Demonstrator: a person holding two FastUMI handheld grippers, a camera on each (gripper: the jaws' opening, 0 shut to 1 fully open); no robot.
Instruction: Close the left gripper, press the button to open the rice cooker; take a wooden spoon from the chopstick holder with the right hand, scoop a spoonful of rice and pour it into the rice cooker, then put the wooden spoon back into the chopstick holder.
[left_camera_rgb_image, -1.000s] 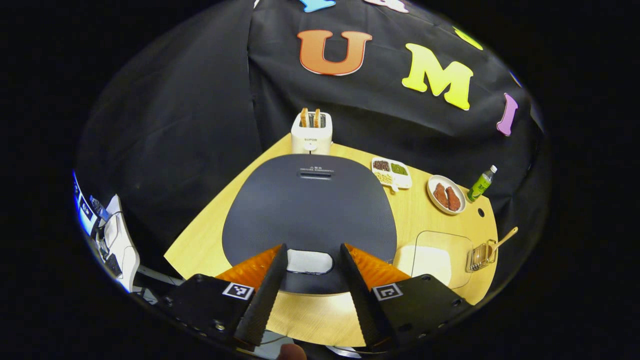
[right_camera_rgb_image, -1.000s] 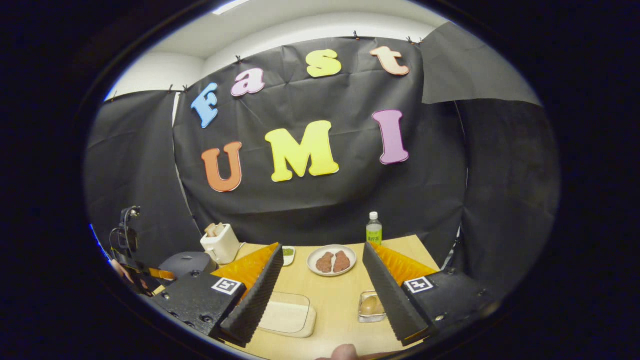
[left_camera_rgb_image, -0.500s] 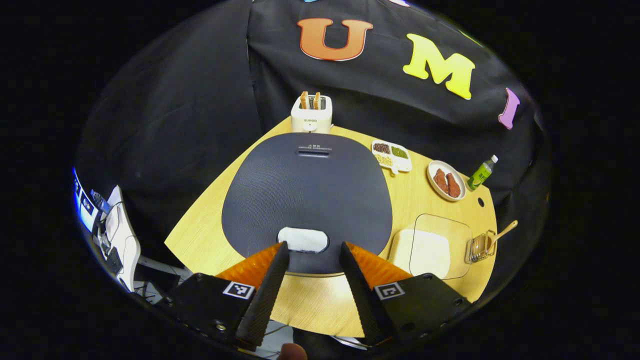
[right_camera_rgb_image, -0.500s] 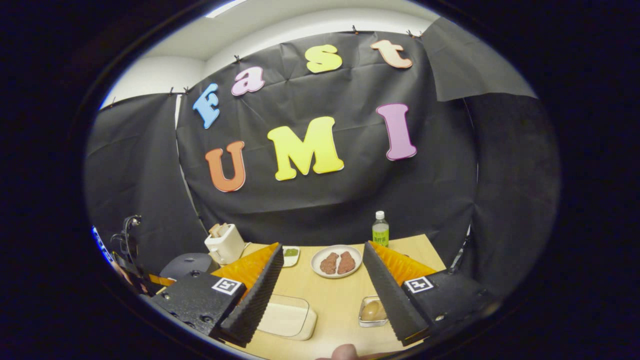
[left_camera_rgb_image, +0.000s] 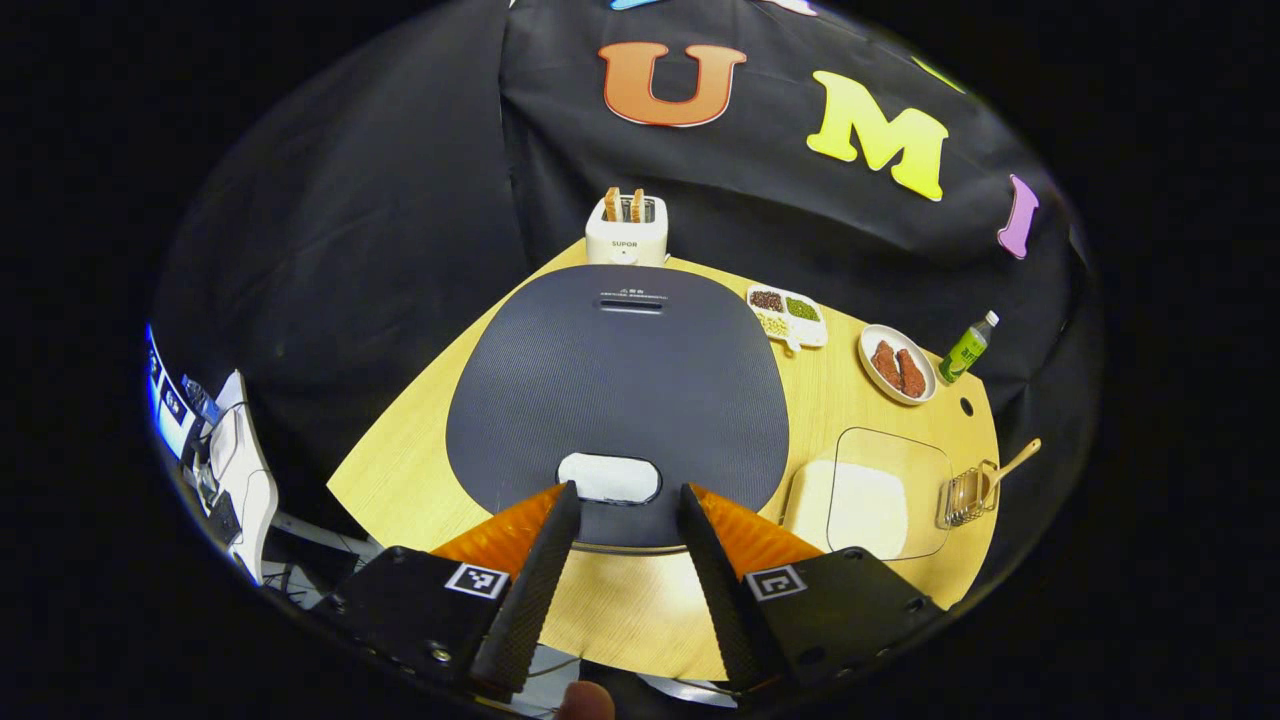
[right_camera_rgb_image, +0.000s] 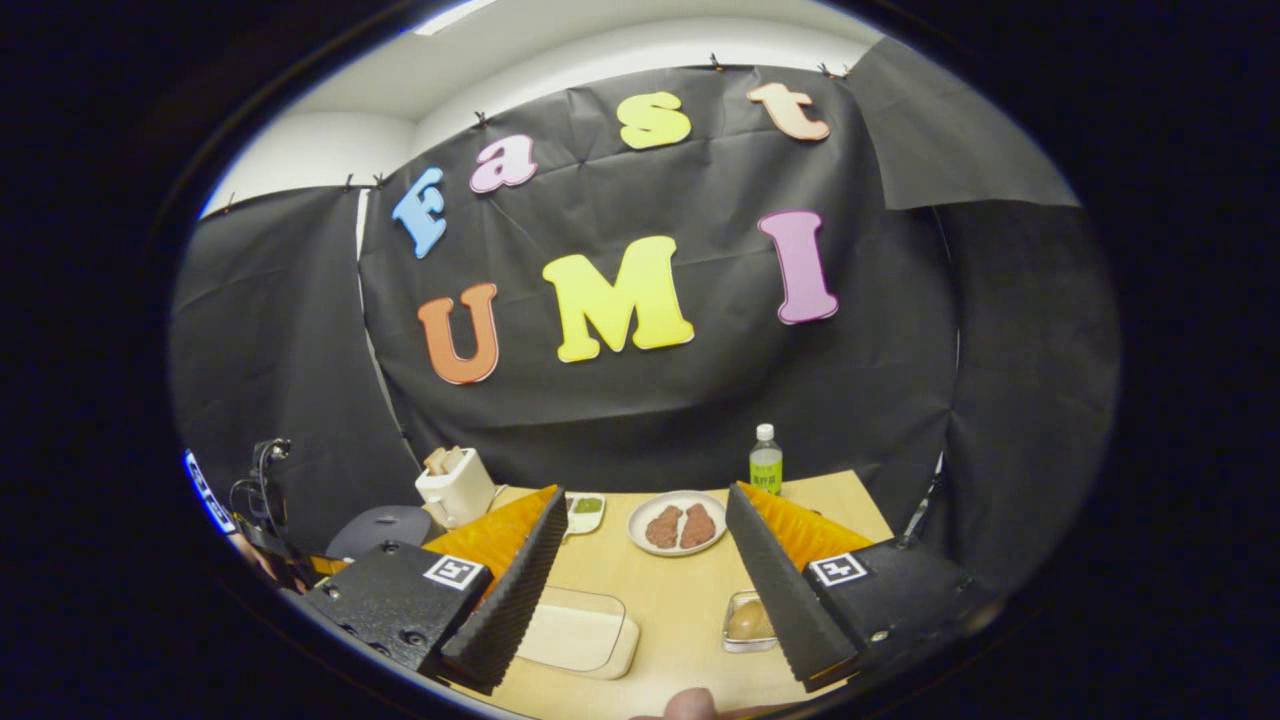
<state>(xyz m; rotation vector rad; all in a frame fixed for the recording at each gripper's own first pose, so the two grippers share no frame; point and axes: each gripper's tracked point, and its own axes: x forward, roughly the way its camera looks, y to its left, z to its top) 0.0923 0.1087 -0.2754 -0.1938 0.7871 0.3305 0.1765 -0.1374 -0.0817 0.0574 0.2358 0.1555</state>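
My left gripper (left_camera_rgb_image: 620, 500) hangs over the closed rice cooker (left_camera_rgb_image: 617, 385) at the table's (left_camera_rgb_image: 420, 470) left front edge, fingers spread and empty; the button (left_camera_rgb_image: 609, 478) sits just ahead of the tips, barely shifted since half a second ago. Right gripper (right_camera_rgb_image: 648, 505) hovers spread, empty. Wooden spoon (left_camera_rgb_image: 1012, 466) stands in the chopstick holder (left_camera_rgb_image: 962, 497) at the right edge, beside the rice container (left_camera_rgb_image: 868, 494).

Rice cooker (left_camera_rgb_image: 617, 385) with lid shut, filling the table's (left_camera_rgb_image: 400, 480) left half, toaster (left_camera_rgb_image: 625, 230) just behind it, bare wood in front (a narrow strip), rice box (left_camera_rgb_image: 870, 495) and spoon holder (left_camera_rgb_image: 965, 497) crowding the right edge, 2 dishes beyond.
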